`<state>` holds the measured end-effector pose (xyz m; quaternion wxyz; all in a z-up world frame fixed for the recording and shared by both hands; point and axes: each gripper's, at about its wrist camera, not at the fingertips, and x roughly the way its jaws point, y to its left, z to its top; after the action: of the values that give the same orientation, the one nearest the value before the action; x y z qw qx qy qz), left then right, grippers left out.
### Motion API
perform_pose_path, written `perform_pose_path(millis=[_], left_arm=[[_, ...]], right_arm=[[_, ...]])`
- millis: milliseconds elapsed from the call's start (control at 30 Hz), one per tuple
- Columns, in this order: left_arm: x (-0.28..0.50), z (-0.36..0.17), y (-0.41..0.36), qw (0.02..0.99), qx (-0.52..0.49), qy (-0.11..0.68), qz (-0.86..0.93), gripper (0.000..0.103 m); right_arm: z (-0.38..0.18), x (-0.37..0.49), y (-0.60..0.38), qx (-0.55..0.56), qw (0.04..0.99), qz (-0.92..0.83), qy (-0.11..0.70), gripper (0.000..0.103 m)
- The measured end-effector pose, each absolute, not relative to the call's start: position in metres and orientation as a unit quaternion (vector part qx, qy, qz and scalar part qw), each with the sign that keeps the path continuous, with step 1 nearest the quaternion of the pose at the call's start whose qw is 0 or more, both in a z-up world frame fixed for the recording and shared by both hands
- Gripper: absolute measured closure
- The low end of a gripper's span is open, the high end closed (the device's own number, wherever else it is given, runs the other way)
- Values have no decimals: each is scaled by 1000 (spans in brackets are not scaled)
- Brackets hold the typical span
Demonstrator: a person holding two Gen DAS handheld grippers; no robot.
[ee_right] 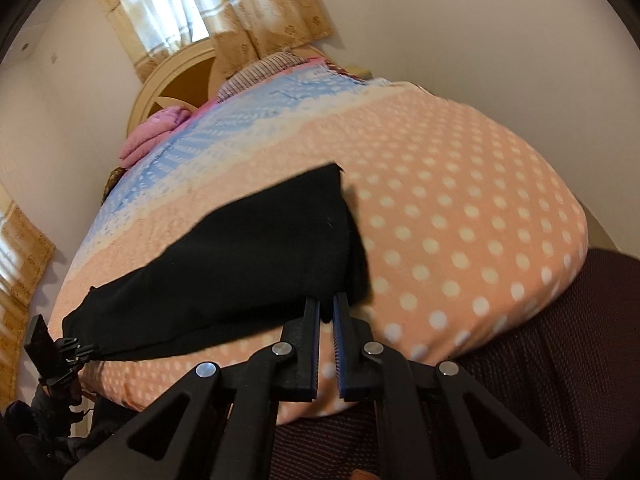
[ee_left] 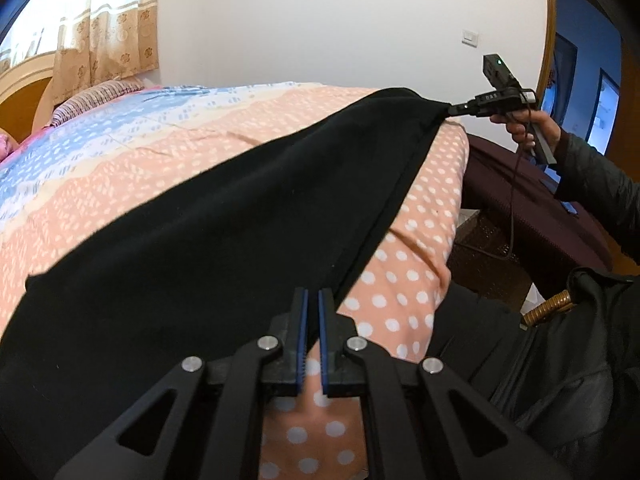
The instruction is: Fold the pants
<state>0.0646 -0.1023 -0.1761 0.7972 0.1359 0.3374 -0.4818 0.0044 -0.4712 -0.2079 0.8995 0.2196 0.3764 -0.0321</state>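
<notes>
Both tongs clamped on the black pants [ee_left: 208, 240], which lie stretched across the bed [ee_left: 404, 292]. Left tongs [ee_left: 313, 294] pinch one corner at the near bed edge; right tongs [ee_right: 326, 300] pinch the other end, nearly closed on fabric. Pants span taut between them over the peach polka-dot sheet. Person's hand [ee_left: 528, 128] grips the right handle.

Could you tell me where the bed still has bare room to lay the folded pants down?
Free: the polka-dot sheet between the black pants and the bed's far edge, and the blue-patterned stretch between the pants and the pillows. Crowded: the near edge, where the left gripper and right gripper pinch the pants.
</notes>
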Motion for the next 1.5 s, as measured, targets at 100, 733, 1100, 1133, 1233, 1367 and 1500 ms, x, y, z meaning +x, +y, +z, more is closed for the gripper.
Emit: perform_pose_path(millis=[100,733,1100,1133,1233,1367,1500], left_arm=[[70,-175,-100,804,124,338,-474,98],[62,-170,-99,823,137,306,-459,54],[60,-183,-110,792,148,334,-489,54],[60,-182,-109,791,143,336,-490,54],[61,-183,-106,784,138,342,-499,53],[63,-184,-103,781,131,342,-506,52],[62,-183,-102,783,124,339,-507,52]], right_arm=[[-204,1,-470,218,904,-34,366,97],[-203,-15,-493,225,902,-99,355,57],[-170,60,-510,302,886,-26,350,57],[-175,72,-508,314,879,-19,359,57],[-192,100,-508,344,854,-15,391,66],[-183,114,-496,312,874,-26,372,103],[-176,115,-499,270,885,-88,370,103]])
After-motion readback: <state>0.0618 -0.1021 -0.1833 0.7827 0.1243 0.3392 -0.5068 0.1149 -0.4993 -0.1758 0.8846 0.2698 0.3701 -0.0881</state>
